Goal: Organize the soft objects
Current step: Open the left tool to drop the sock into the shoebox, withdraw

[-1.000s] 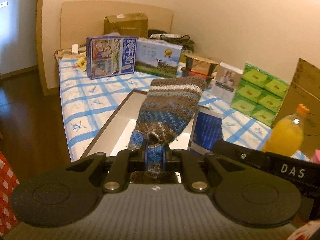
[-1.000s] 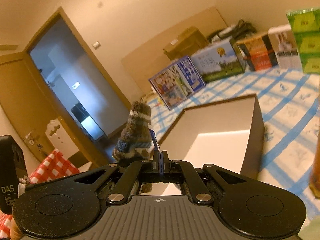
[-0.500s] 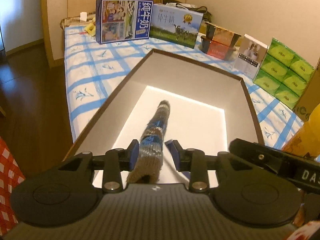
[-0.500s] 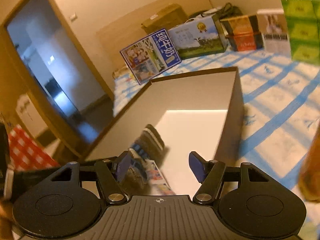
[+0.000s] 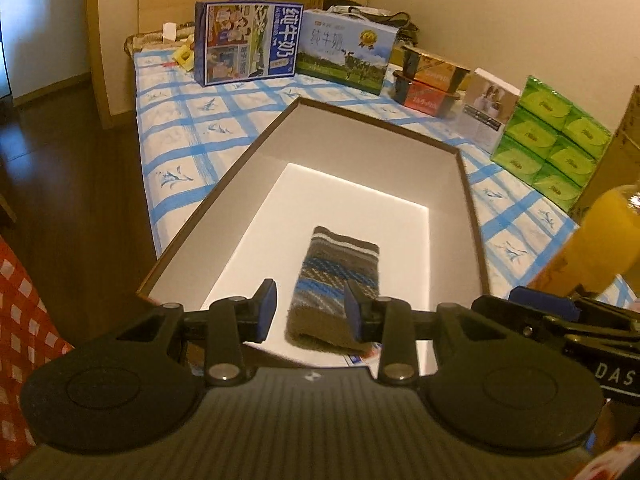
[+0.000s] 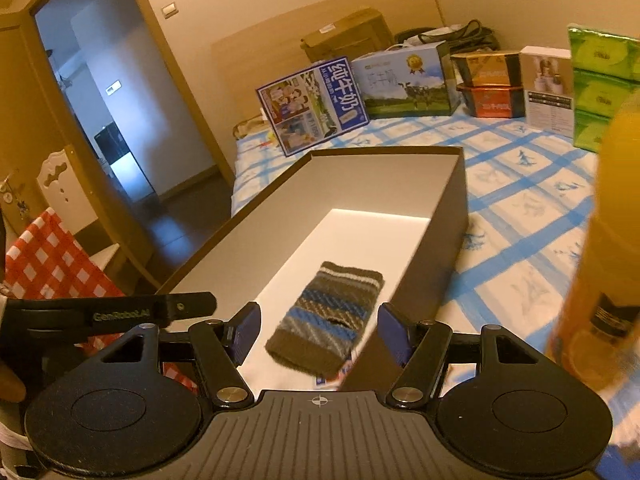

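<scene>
1. Lay flat on the white floor of the open brown-walled box [image 5: 472,216], near end: striped knitted sleeve [image 5: 336,276]. Corner of a printed card [image 6: 328,378] poked out under its near edge. Nothing else seen inside.
2. Sat on a blue-checked cloth [image 5: 192,136], ringed by milk cartons [image 5: 248,40], green tissue packs [image 5: 556,148] and an orange juice bottle [image 6: 608,240] just right of it.
3. Left gripper [image 5: 310,310]: parted, sleeve framed between the pads, no contact.
4. Right gripper [image 6: 318,330]: spread wide, nothing clamped.
5. Versus one second earlier: was pinched by both grippers and held up above the box; now released, resting inside.
</scene>
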Demonstrator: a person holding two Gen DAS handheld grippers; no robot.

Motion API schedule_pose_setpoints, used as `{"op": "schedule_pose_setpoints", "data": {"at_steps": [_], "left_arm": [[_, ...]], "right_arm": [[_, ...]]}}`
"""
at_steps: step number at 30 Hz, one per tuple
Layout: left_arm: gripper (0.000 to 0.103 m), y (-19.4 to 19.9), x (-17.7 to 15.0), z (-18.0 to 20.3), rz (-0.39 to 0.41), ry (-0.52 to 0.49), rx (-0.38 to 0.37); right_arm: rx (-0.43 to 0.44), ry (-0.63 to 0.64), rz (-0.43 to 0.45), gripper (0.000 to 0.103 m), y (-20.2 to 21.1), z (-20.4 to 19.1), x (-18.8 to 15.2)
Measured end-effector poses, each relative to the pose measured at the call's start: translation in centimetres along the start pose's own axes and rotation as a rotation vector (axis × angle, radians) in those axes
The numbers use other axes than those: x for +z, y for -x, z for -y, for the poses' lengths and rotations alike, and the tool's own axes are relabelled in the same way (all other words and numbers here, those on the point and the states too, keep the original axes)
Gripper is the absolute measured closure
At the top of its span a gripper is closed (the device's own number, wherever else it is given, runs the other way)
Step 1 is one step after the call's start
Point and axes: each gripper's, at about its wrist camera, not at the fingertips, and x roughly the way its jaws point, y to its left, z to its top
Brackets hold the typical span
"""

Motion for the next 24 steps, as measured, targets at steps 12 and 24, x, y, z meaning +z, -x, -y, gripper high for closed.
{"op": "schedule_pose_setpoints", "data": {"at_steps": [12, 24], "left_arm": [[0.069, 7.7, -4.3, 4.2, 0.006, -0.02, -0.075], [0.069, 11.6, -9.4, 7.8, -0.039, -0.042, -0.108]], "right_arm": [[-0.049, -0.03, 0.016, 0.038, 10.5, 1.3, -2.9], [-0.109, -0.051, -0.006, 0.038, 17.7, 2.7, -6.9]]}}
